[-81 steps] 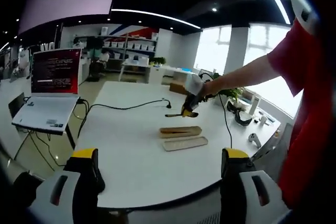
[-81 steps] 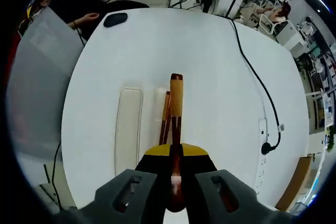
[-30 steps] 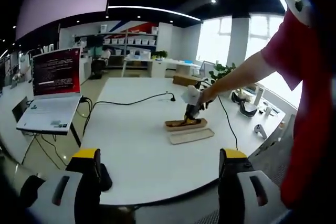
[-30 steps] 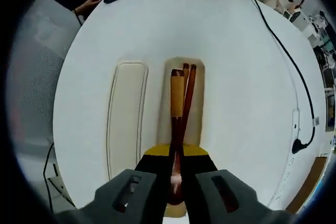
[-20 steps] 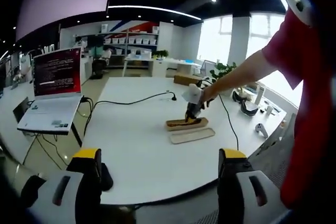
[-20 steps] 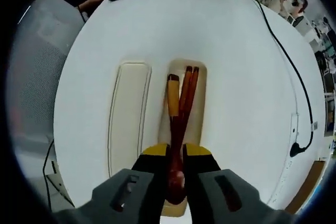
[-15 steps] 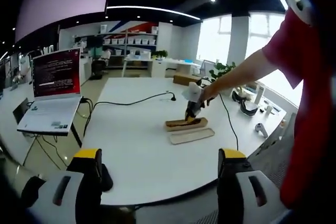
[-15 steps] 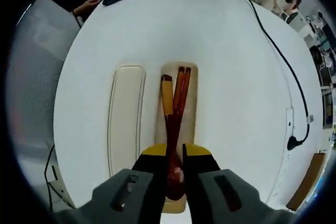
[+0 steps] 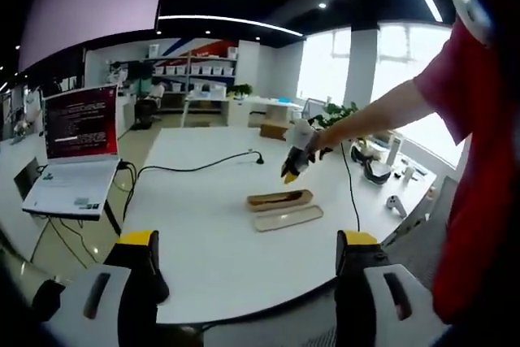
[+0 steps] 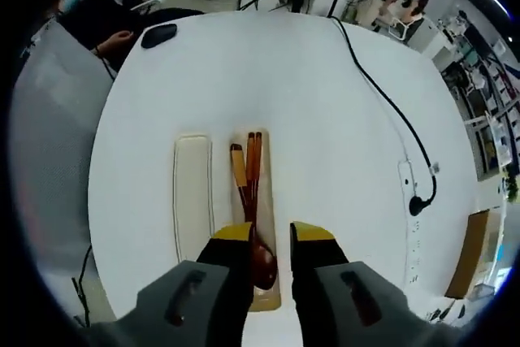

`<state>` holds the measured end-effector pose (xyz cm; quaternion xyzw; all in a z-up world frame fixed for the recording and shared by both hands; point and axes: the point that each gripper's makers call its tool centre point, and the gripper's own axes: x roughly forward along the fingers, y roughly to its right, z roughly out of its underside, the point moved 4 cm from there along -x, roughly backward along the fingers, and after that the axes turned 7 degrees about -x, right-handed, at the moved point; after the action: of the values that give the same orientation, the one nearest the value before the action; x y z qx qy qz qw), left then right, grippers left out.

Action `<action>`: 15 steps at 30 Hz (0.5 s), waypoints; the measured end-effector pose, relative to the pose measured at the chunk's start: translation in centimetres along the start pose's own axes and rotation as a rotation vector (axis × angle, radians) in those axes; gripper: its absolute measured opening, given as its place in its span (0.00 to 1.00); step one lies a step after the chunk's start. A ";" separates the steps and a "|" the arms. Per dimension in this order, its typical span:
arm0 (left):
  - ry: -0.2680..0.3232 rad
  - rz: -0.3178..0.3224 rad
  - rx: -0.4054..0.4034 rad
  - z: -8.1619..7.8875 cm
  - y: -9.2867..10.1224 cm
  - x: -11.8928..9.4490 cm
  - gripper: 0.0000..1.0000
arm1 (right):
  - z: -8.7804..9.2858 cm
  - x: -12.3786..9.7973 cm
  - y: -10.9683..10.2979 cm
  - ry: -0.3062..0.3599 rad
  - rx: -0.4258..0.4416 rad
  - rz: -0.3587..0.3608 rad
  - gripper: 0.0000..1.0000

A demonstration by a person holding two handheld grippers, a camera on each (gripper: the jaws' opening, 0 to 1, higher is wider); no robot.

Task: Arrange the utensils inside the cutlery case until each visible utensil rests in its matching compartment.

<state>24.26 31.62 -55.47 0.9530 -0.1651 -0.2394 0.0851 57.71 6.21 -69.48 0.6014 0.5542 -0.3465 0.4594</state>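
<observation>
The beige cutlery case (image 10: pixel 271 193) lies open on the white table, with its flat lid (image 10: pixel 192 197) beside it on the left. Inside the case rest a wooden spoon (image 10: pixel 241 176) and a pair of brown chopsticks (image 10: pixel 253 156), side by side. My right gripper (image 10: pixel 268 237) hangs open above the spoon's bowl end, touching nothing. In the left gripper view the case (image 9: pixel 280 199) and lid (image 9: pixel 287 217) sit mid-table, and the right gripper (image 9: pixel 294 164) hovers above them in a person's hand. My left gripper (image 9: pixel 248 241) is open at the near table edge.
A black cable (image 10: pixel 390 103) runs to a power strip (image 10: pixel 414 193) at the right. A black mouse (image 10: pixel 158 34) lies at the far edge near a person's hand (image 10: pixel 114 38). A laptop (image 9: pixel 73 144) stands on a side table at the left.
My right gripper opened, let the spoon go into the case next to the chopsticks, and rose away from it. The left gripper stayed where it was.
</observation>
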 end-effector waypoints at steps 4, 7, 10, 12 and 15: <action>-0.019 0.043 -0.012 0.4 1.2 0.2 0.86 | -0.4 -1.6 -1.0 0.051 0.097 0.042 0.18; -0.031 0.041 0.062 0.5 1.8 0.4 0.86 | -0.5 -2.1 -2.2 0.108 0.161 0.075 0.26; -0.022 0.056 0.059 0.2 2.0 0.4 0.87 | 0.1 -3.0 -3.4 0.107 0.170 0.124 0.32; -0.009 0.057 0.077 -0.2 2.0 0.4 0.86 | 0.2 -3.6 -4.0 0.111 0.178 0.139 0.34; -0.001 0.063 0.089 -0.5 2.0 0.5 0.86 | 0.0 -5.1 -4.3 0.151 0.186 0.211 0.36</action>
<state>24.38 29.58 -54.72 0.9500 -0.2055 -0.2296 0.0502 52.71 4.25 -65.44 0.7206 0.4866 -0.2999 0.3924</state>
